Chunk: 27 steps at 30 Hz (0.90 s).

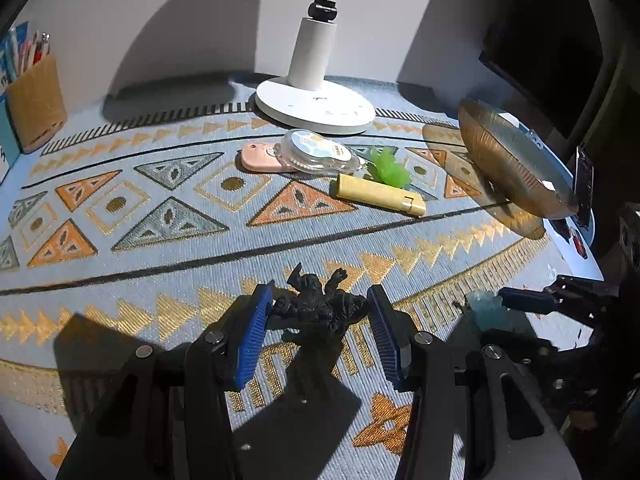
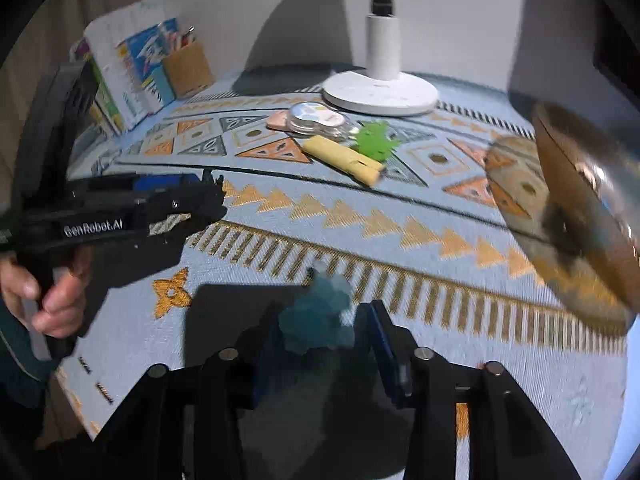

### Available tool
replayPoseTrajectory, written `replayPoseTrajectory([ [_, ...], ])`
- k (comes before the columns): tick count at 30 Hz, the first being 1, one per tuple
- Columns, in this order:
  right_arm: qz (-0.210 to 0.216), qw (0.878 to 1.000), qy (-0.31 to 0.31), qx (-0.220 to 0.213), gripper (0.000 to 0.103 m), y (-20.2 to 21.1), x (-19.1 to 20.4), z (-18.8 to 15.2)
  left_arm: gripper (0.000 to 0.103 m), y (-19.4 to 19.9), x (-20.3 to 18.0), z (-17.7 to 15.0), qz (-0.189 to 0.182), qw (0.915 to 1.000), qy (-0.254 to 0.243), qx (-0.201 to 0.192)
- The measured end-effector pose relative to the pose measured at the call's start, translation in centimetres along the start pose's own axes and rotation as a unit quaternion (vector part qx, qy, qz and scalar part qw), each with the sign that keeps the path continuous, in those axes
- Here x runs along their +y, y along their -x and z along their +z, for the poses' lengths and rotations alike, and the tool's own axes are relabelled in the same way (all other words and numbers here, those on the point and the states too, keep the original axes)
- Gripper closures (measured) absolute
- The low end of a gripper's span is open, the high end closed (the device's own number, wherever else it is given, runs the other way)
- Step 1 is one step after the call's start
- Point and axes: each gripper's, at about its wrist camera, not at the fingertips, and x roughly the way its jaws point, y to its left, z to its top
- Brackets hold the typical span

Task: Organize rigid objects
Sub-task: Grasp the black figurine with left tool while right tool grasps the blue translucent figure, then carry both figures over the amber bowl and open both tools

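A black figurine [image 1: 316, 308] lies on the patterned mat between the blue pads of my left gripper [image 1: 318, 304], whose jaws stand open on either side of it without clamping it. A translucent blue figurine [image 2: 320, 316] sits between the pads of my right gripper [image 2: 320, 328], which is blurred; it also shows in the left wrist view [image 1: 490, 312]. Whether the right jaws press on it I cannot tell. Farther back lie a green toy [image 1: 390, 168], a yellow case [image 1: 380, 194], a clear tape dispenser [image 1: 318, 154] and a pink item [image 1: 260, 158].
A white lamp base [image 1: 316, 106] stands at the back. A ribbed golden bowl [image 1: 516, 164] sits tilted at the right. A wooden pen holder [image 1: 36, 104] and books [image 2: 128, 64] stand at the back left. The mat's edge runs along the right.
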Motion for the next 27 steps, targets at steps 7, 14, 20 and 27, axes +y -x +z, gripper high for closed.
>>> replayPoseTrajectory([
  [7,0.005,0.998,-0.060,-0.007,0.030,1.0,-0.5,-1.8,0.057,0.2,-0.2,-0.6,-0.008,0.9999,-0.007,-0.010],
  [14,-0.069,0.996,-0.053,-0.010,0.047,-0.6,2.6,-0.4,0.057,0.3,-0.5,-0.7,-0.003,0.9997,-0.017,-0.015],
  [20,-0.077,0.995,-0.050,-0.025,0.065,-0.4,3.0,-0.1,0.057,0.3,-0.7,-0.8,0.000,0.9997,-0.019,-0.016],
  [27,-0.084,0.992,-0.044,-0.078,0.065,4.8,2.4,0.6,0.057,0.9,-1.9,-0.3,0.008,0.9989,-0.046,-0.010],
])
